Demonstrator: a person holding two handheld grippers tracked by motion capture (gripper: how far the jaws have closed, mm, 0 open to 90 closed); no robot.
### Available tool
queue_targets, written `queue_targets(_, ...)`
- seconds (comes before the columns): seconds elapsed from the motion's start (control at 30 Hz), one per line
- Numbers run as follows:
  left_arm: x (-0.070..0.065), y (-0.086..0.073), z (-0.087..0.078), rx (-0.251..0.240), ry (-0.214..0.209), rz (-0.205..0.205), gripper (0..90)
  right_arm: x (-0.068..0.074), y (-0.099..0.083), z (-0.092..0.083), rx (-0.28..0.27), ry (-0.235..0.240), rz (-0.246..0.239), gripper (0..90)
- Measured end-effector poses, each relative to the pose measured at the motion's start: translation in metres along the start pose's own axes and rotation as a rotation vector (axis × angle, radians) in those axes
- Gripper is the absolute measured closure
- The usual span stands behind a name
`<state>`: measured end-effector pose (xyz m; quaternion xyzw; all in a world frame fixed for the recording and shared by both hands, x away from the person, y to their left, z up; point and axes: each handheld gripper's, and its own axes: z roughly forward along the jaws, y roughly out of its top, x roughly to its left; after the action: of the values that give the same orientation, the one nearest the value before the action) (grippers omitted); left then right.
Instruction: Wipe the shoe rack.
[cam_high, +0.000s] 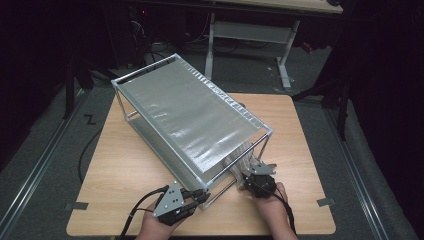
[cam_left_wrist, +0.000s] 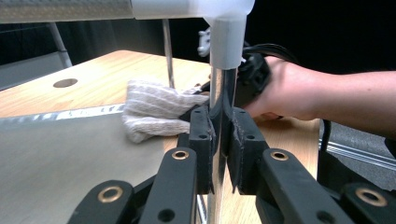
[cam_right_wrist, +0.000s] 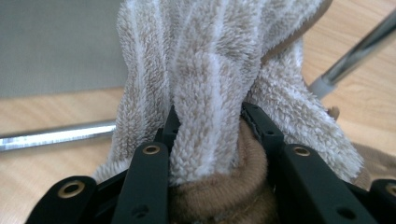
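Metal rack (cam_high: 190, 117) sits on the wooden table (cam_high: 300, 150) in the high view. It has two flat shelves, and its long side runs from the far left to the near right. The left gripper (cam_high: 200, 196) is at the rack's near corner and holds the leg post there. The right gripper (cam_high: 255, 172) is just to the right of it, at the near right end of the rack. It holds a striped towel (cam_high: 240, 160), and the towel reaches up and away from it, in under the top shelf. So the right hand is the one with the towel, and the lower shelf lies far and left of it.

In the left gripper view, the left gripper (cam_left_wrist: 220, 140) is shut tight on the shiny upright post (cam_left_wrist: 219, 93). The post stands straight up between the two pads. The towel (cam_left_wrist: 154, 114) lies on the near edge of the lower shelf (cam_left_wrist: 56, 154), just to the left of the post. The other hand (cam_left_wrist: 289, 93) is behind it.

In the right gripper view, the right gripper (cam_right_wrist: 210, 126) pinches a thick fold of the fluffy towel (cam_right_wrist: 210, 56). The jaws stand partly wide, because the towel is fat. The towel's stripes run straight away from the gripper toward the grey shelf (cam_right_wrist: 56, 42). A rack bar (cam_right_wrist: 51, 135) lies on the left. I think the next move is a push away, along the shelf.
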<state>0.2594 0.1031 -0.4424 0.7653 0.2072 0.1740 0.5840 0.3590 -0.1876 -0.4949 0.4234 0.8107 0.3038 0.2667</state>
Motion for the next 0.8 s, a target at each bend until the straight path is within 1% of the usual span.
queue_targets(0.07,-0.002,-0.002,-0.002,-0.007,0.015,0.002,80.8,0.002,-0.003,-0.005,-0.017,0.004,0.001,65.9)
queue_targets(0.1,-0.003,-0.002,-0.003,-0.012,0.019,-0.002,80.9,0.003,-0.001,-0.009,-0.042,0.002,-0.004,66.0)
queue_targets(0.17,-0.002,-0.003,-0.004,-0.014,0.019,-0.006,80.9,0.003,0.006,-0.014,-0.096,-0.017,-0.012,65.8)
queue_targets(0.2,-0.002,-0.003,-0.004,-0.014,0.019,-0.004,80.9,0.002,0.011,-0.014,-0.115,-0.027,-0.006,65.8)
queue_targets(0.23,-0.002,-0.003,-0.004,-0.013,0.019,-0.004,80.8,0.001,0.015,-0.013,-0.118,-0.031,-0.005,65.8)
queue_targets(0.3,-0.002,-0.003,-0.004,-0.014,0.020,-0.004,80.9,-0.002,0.023,-0.003,-0.103,-0.033,0.019,65.6)
queue_targets(0.37,-0.002,-0.004,-0.004,-0.017,0.021,-0.003,80.9,-0.004,0.026,0.012,-0.054,-0.030,0.027,65.7)
queue_targets(0.4,-0.003,-0.004,-0.005,-0.017,0.023,0.000,80.9,-0.004,0.025,0.022,-0.007,-0.016,0.028,65.9)
queue_targets(0.43,-0.003,-0.004,-0.005,-0.016,0.023,0.002,80.9,-0.004,0.023,0.025,-0.005,-0.015,0.015,66.1)
queue_targets(0.53,-0.002,-0.005,-0.007,-0.024,0.018,0.008,80.9,0.000,0.019,0.021,-0.001,-0.030,-0.008,66.2)
queue_targets(0.6,0.000,-0.006,-0.008,-0.024,0.022,0.005,80.9,-0.001,0.014,0.018,-0.010,-0.025,-0.008,66.3)
queue_targets(0.63,0.001,-0.006,-0.009,-0.023,0.028,0.005,80.9,-0.002,0.012,0.015,-0.008,-0.020,-0.002,66.3)
queue_targets(0.7,0.005,-0.007,-0.012,-0.025,0.052,-0.004,80.9,-0.002,0.009,0.012,-0.009,-0.017,-0.007,66.2)
queue_targets(0.73,0.007,-0.008,-0.014,-0.028,0.069,-0.016,80.9,-0.002,0.008,0.010,-0.010,-0.015,-0.010,66.2)
queue_targets(0.8,0.009,-0.009,-0.015,-0.031,0.083,-0.023,80.9,-0.002,0.004,0.006,-0.019,-0.009,-0.007,66.2)
